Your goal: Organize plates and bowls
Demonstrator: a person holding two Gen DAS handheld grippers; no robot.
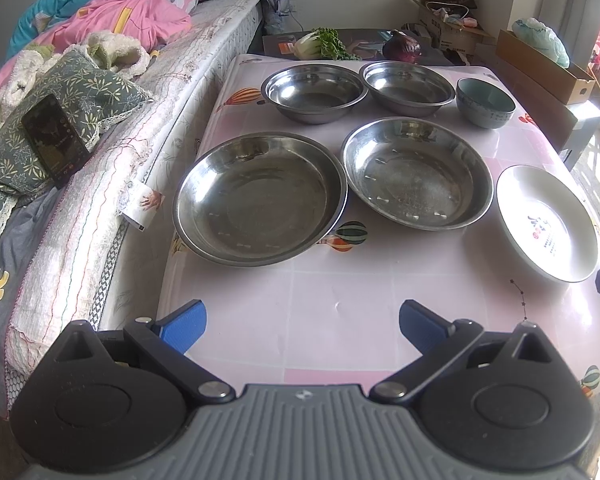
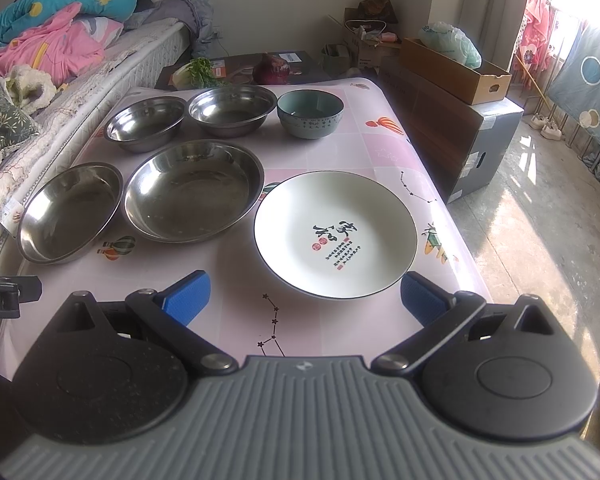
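The right gripper [image 2: 305,300] hovers with jaws spread wide over the pink tablecloth [image 2: 340,152], just before the white ceramic plate [image 2: 296,216]; four steel dishes and a teal bowl [image 2: 310,114] lie beyond.

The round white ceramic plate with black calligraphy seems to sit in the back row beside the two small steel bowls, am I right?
Not quite: the round white ceramic plate sits in the front row, beside the two large steel dishes; the right wrist view shows this.

Strong daylight is pouring in from the window [image 2: 572,4] at right, blowing out that edge (detail there is perhaps lost). Glare is washing over the tablecloth [image 2: 380,152] and floor [image 2: 540,208]. Fisheye bending is curving the borders, corners darkening.
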